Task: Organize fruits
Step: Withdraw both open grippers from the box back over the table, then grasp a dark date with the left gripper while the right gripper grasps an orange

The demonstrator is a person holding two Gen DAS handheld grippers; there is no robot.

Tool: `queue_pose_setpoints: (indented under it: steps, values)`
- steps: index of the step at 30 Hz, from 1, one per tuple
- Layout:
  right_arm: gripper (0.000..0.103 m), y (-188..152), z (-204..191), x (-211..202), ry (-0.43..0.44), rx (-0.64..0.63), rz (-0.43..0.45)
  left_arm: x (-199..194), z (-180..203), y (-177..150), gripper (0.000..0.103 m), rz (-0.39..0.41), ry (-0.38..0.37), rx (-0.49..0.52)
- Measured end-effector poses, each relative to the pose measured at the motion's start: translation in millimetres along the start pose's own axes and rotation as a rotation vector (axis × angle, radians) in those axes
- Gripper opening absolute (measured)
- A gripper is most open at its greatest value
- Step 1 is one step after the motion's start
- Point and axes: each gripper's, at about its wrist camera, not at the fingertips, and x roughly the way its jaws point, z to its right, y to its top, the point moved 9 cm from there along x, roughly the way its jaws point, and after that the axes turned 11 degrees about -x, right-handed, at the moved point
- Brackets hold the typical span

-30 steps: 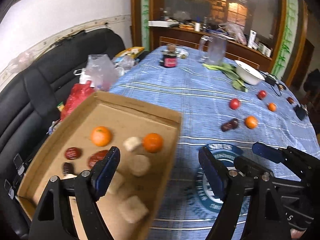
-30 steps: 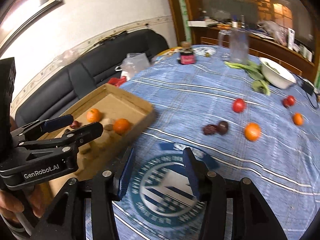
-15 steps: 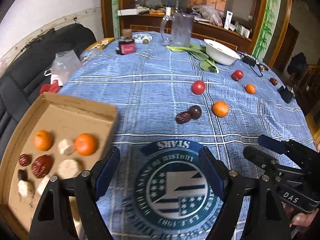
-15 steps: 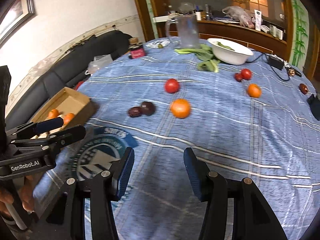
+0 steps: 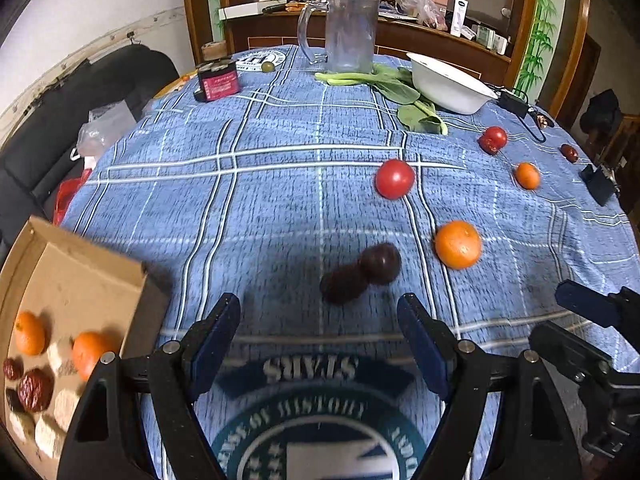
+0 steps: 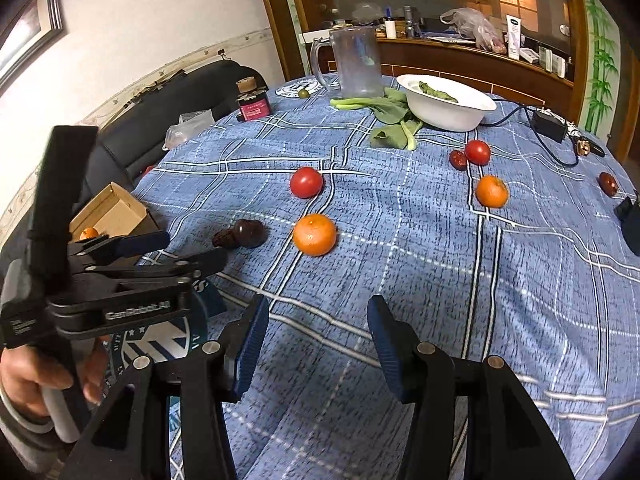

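Observation:
A cardboard box (image 5: 80, 280) at the table's left edge holds oranges, dates and pale cakes. On the blue cloth lie a dark plum (image 5: 380, 262) touching a date (image 5: 342, 286), an orange (image 5: 458, 244), a tomato (image 5: 394, 179), a farther orange (image 5: 527, 176) and a tomato (image 5: 496, 136). My left gripper (image 5: 320, 336) is open and empty, just short of the plum and date. My right gripper (image 6: 314, 338) is open and empty, near the orange (image 6: 315, 234); the plum (image 6: 250, 233) lies to its left.
A white bowl (image 5: 448, 80), green leaves (image 5: 400, 88), a clear jug (image 5: 348, 34) and a red jar (image 5: 218, 82) stand at the far side. A black adapter and cable (image 6: 548, 124) lie far right. A black sofa (image 5: 60, 120) is beyond the table's left edge.
Both grippers have swung right, away from the box and toward the loose fruit in the table's middle. The plum and date are now close in front of the left gripper. Both stay open.

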Motion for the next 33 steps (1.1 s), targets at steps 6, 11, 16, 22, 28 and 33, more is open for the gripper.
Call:
queue_pose_setpoints:
  steps: [6,11,16,22,28,33]
  values:
    - [0.056,5,8,10,-0.001,-0.005,-0.015,18,4,-1,0.063,-0.035,-0.003,0.021]
    - [0.056,9,8,17,-0.002,-0.012,-0.017,14,10,2,0.019,-0.006,-0.033,0.055]
    - [0.056,15,6,29,-0.009,-0.029,-0.02,11,6,1,0.018,-0.017,-0.084,0.015]
    - [0.056,30,4,45,-0.015,-0.044,-0.014,-5,4,0,0.018,0.002,-0.087,0.006]
    - [0.055,35,3,73,-0.024,-0.061,-0.054,-15,3,-6,0.018,0.005,-0.07,0.008]
    - [0.034,32,-4,65,-0.035,-0.081,-0.043,-22,-5,-10,0.018,0.017,-0.045,0.0]
